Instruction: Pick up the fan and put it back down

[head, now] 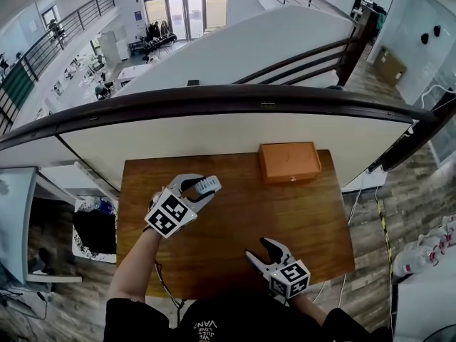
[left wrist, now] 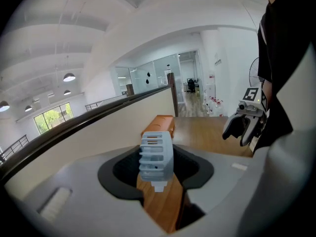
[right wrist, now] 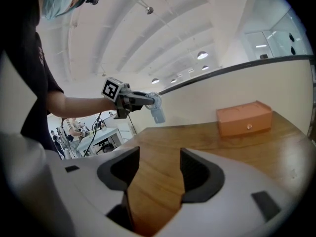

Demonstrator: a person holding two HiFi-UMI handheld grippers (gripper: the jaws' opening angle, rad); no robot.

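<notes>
Worktop point(head: 235, 219) lay mostly open; left tongs point(head: 200, 189) pinched the fan point(left wrist: 156, 154) above it, right tongs point(head: 269, 252) spread near the front edge, orange box point(head: 288, 161) at the back.

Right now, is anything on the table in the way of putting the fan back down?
Nothing visible is. The left gripper holds the fan over bare table; the orange box sits off at the far edge, the right gripper at the near one.
</notes>
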